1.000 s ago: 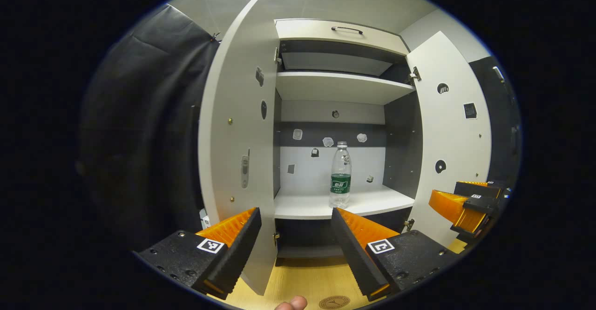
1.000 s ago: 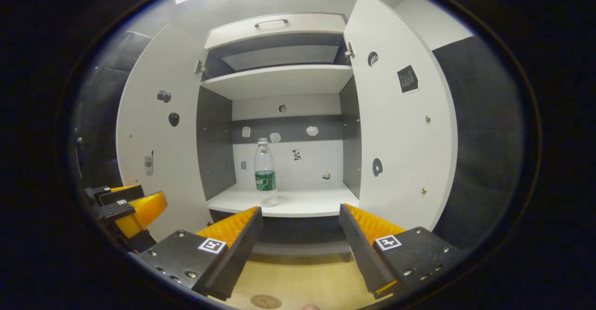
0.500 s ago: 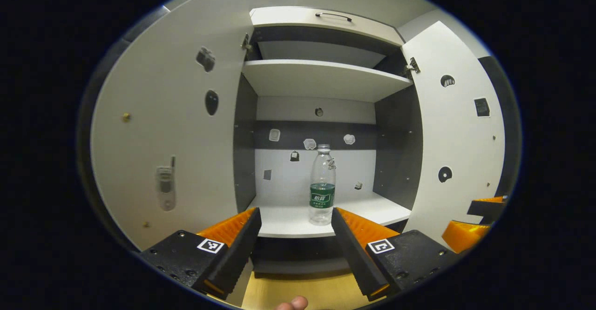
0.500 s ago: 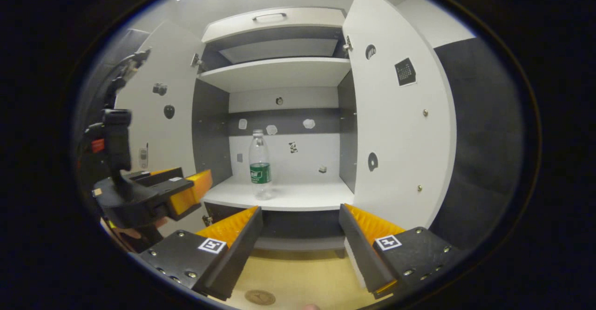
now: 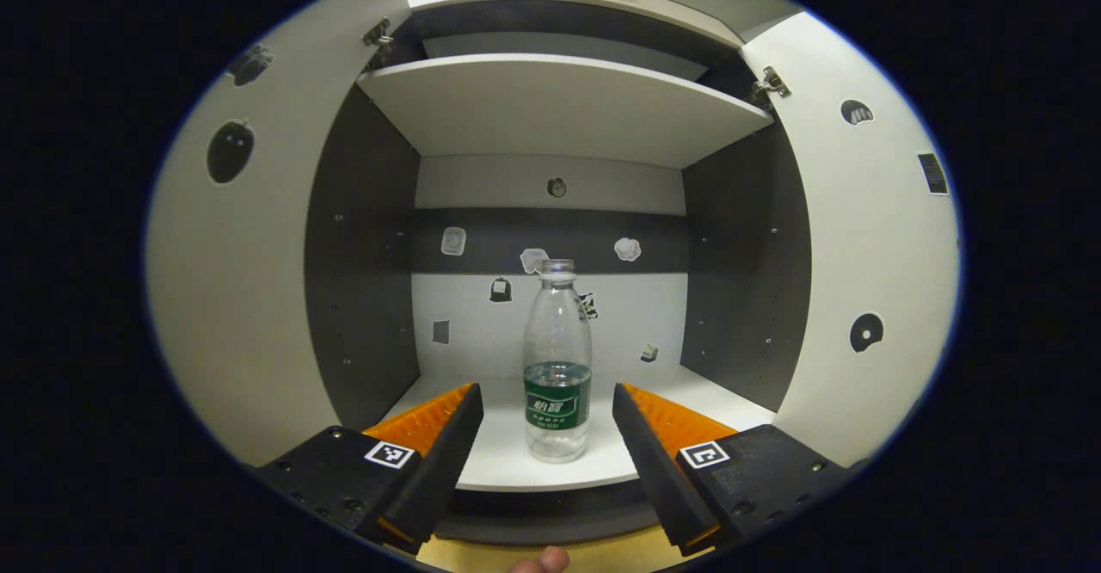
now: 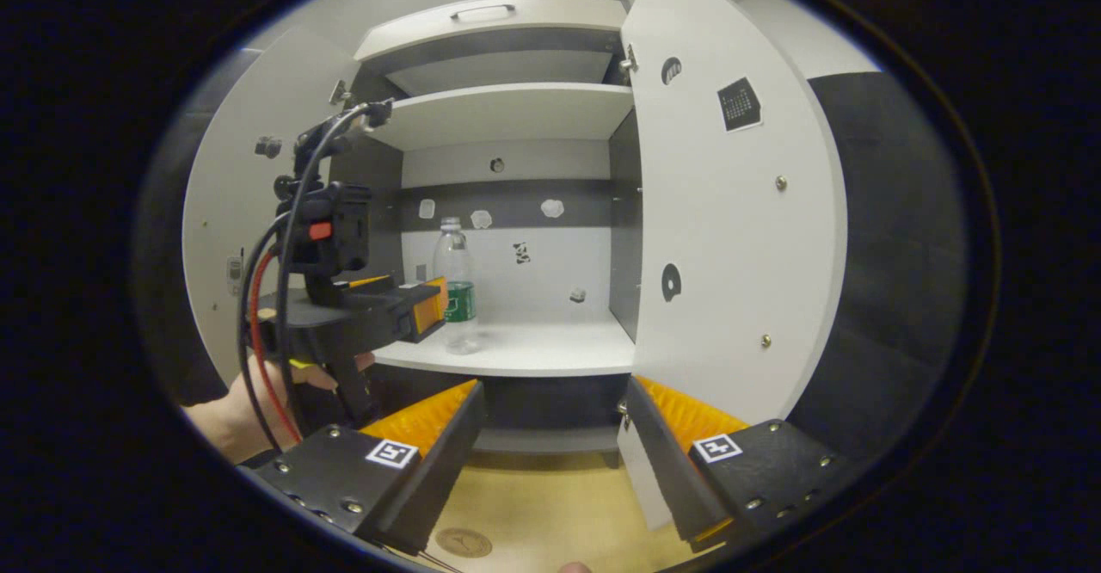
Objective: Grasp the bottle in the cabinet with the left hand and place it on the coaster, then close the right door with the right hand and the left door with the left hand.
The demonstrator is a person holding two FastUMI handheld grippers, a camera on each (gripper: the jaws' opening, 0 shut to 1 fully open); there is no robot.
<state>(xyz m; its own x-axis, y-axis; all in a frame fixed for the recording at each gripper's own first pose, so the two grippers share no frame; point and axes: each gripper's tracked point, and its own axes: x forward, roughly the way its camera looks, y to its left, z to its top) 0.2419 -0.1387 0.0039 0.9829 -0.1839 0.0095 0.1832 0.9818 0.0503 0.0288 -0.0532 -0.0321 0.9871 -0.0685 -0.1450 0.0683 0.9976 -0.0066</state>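
Now, left gripper point(image 5: 544, 409): closer to the bottle point(image 5: 557, 362) than before, fingers spread, not touching.
Right gripper point(image 6: 554, 405): fingers apart, empty.
Coaster point(image 6: 463, 542): partly cut off, frame bottom.

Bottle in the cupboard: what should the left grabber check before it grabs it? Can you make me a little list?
1. Left gripper open wide enough for the bottle: ok.
2. Bottle upright on the shelf: ok.
3. Bottle lined up between the fingers: ok.
4. Fingers far enough in to close on it: cannot tell.
5. Both doors open, left door and right door: ok.
6. Coaster on the table, ready for the bottle: ok.
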